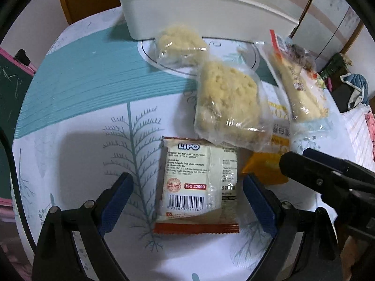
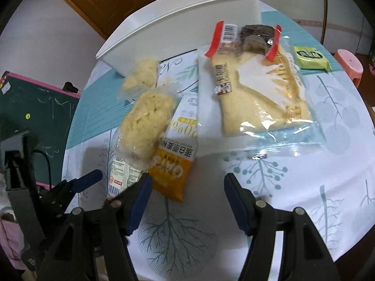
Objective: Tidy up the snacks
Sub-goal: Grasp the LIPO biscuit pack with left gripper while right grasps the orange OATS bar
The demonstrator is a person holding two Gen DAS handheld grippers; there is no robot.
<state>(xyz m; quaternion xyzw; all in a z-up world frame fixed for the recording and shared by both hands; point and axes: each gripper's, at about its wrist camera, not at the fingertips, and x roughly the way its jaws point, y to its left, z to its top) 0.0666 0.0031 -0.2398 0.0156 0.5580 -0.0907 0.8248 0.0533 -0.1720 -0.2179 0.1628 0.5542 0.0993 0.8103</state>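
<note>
A round table (image 1: 70, 154) under a pale cloth printed with teal bands and feathery plants carries the snacks, with a wooden door and a chalkboard behind. The Lipo packet (image 1: 198, 185) lies flat on the cloth right ahead of the left gripper (image 1: 187, 201), between its two blue pads, its long axis running away from the tongs so the jaws straddle its short width; the jaws stand wide and hold nothing. The left hand looks the nearer one for this packet. The right gripper (image 2: 185, 201) is also open and empty, aimed at bare cloth just short of the orange oat packet (image 2: 171, 173). Beyond lie two clear bags of yellow puffed cakes (image 1: 227, 100), overlapping the oat packet, and a long sandwich bag (image 2: 262, 89) to the right. The white bin (image 1: 206, 16) stands at the far edge, likely the destination.
</note>
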